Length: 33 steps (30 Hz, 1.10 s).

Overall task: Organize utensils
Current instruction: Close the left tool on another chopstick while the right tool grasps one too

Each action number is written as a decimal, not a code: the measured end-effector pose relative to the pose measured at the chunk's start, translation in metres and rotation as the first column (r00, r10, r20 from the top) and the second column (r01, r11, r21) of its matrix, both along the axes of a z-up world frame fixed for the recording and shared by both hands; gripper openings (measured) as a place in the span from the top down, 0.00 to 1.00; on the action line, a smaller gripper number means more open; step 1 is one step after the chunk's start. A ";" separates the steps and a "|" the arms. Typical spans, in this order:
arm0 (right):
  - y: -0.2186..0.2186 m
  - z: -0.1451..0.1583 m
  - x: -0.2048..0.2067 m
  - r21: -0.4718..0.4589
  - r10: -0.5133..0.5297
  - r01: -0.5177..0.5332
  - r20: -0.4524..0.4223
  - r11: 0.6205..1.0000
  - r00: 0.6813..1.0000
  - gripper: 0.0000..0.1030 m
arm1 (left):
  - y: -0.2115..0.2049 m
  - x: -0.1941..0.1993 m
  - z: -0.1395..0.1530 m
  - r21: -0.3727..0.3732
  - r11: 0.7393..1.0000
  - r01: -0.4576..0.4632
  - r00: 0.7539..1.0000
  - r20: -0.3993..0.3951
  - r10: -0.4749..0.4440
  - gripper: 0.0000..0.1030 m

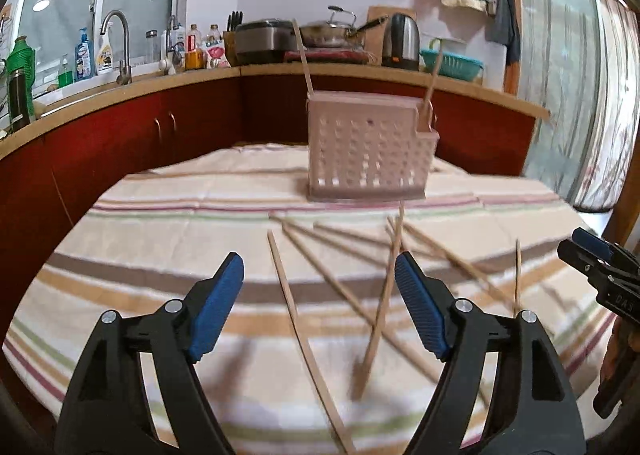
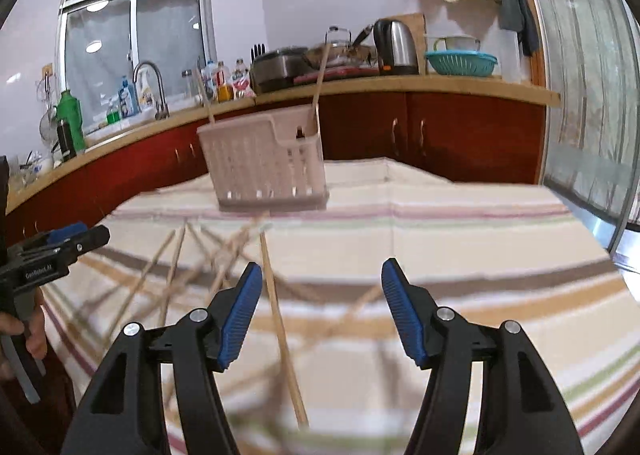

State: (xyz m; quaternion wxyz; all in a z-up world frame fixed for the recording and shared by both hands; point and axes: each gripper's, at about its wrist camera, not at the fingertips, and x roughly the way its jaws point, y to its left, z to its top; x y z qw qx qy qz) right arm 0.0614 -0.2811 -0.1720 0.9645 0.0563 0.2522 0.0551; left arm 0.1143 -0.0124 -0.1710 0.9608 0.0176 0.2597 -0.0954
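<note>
Left wrist view, chopsticks (image 1: 320, 267): loose, crossed on the striped cloth (image 1: 160, 239) in front of the basket (image 1: 368, 151).
Basket: pale, perforated, upright on the cloth; two sticks (image 2: 320, 83) stand in it.
My left gripper (image 1: 319, 279): jaws spread, empty, above the chopsticks.
My right gripper (image 2: 322, 287): jaws spread, empty, nearer me than the basket.

Scattered chopsticks (image 2: 224, 275) motion-blurred in right wrist view, exact count unclear, right tongs (image 1: 596, 259) cut off by frame edge in left view, basket (image 1: 370, 147) interior hidden behind perforated wall, counter bottle labels (image 1: 94, 55) too small to read
</note>
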 end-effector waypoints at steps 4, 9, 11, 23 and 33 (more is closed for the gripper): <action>-0.001 -0.019 -0.016 -0.006 0.019 -0.019 -0.018 1.000 1.000 0.42 | -0.004 -0.011 -0.020 0.015 1.000 0.010 0.999 -0.030 -0.010 0.31; -0.001 -0.036 -0.031 -0.008 0.025 -0.025 -0.035 1.000 0.999 0.44 | -0.010 -0.017 -0.035 0.025 0.999 0.021 0.998 -0.055 -0.020 0.35; -0.002 -0.038 -0.033 -0.003 0.022 -0.022 -0.038 1.000 0.999 0.44 | -0.014 -0.019 -0.037 0.026 0.999 0.029 0.998 -0.056 -0.027 0.37; -0.011 -0.042 -0.038 0.047 0.022 -0.021 -0.034 0.999 0.999 0.44 | -0.034 -0.012 -0.059 0.070 0.995 0.075 0.989 -0.133 -0.065 0.56; -0.013 -0.041 -0.039 0.066 0.033 -0.031 -0.028 0.997 0.999 0.44 | -0.034 -0.009 -0.071 0.056 0.993 0.099 0.981 -0.175 -0.088 0.76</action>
